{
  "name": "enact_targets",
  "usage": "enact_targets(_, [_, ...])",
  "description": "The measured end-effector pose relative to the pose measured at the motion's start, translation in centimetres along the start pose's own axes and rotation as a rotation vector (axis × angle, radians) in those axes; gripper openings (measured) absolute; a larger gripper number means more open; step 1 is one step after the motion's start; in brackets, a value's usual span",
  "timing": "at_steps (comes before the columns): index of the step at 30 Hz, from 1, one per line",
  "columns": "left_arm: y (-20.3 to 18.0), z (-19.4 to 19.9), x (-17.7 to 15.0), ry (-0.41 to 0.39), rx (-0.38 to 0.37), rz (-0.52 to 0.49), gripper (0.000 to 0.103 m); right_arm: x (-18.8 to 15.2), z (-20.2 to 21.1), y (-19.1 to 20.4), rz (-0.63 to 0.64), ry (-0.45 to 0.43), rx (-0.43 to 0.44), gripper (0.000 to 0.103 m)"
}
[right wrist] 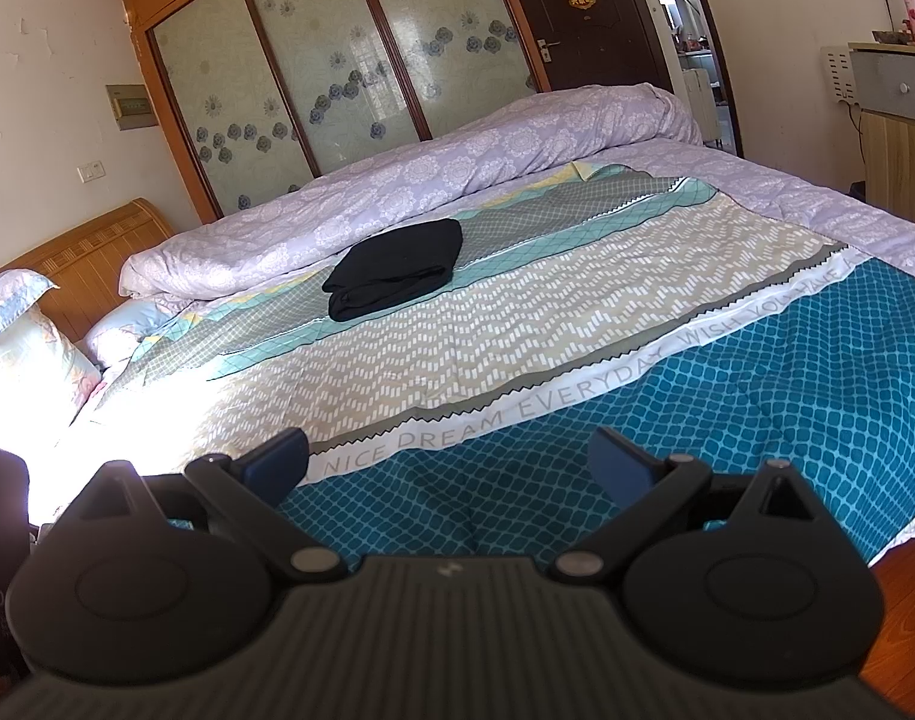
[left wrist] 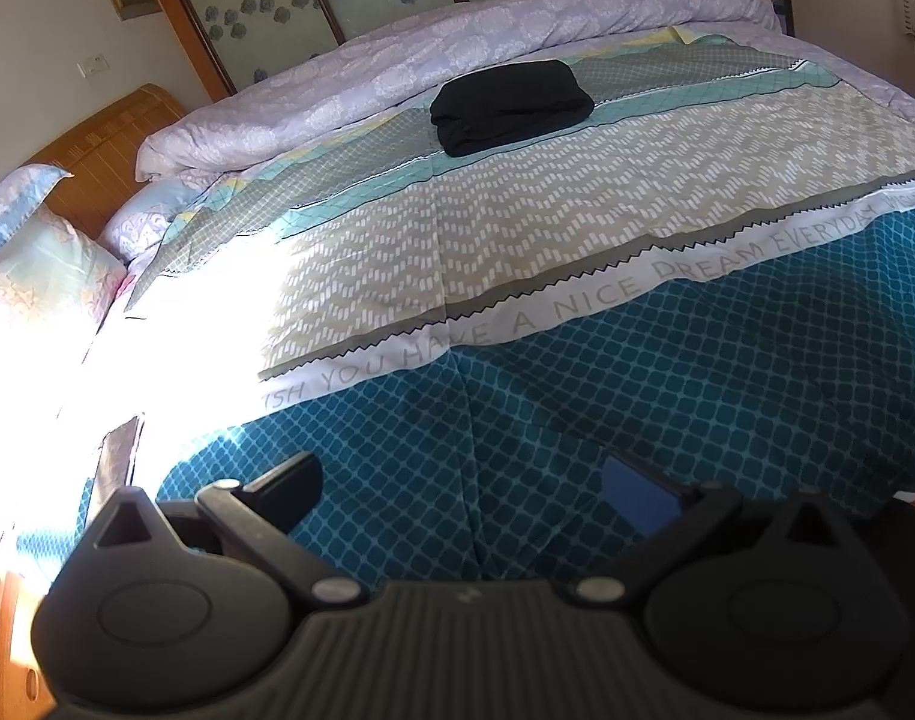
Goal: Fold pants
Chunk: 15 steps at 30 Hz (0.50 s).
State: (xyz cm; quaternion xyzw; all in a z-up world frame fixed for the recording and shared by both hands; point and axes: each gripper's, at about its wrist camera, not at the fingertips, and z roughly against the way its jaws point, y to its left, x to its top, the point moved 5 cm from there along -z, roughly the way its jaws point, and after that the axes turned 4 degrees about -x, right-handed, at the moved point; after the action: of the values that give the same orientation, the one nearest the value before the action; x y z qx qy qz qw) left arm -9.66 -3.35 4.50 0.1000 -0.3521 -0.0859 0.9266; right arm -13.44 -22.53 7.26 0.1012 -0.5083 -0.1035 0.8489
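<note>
**Pants folded on the bed, both grippers empty**

Your left gripper (left wrist: 463,489) hangs over the teal edge of the bedspread (left wrist: 637,372), jaws apart and holding nothing. Your right gripper (right wrist: 448,468) sits the same way, jaws spread wide. The black pants (right wrist: 394,276) lie folded in a compact bundle on the far side of the bed (just beside the rolled lilac duvet (right wrist: 433,180)), well apart from both grippers.
</note>
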Motion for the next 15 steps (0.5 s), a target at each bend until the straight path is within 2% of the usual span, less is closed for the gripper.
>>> enact_targets(15, [-0.05,0.15,0.11,0.003,-0.018,0.013,0.103,0.03,0.01,-0.04,0.000,0.000,0.001,0.101])
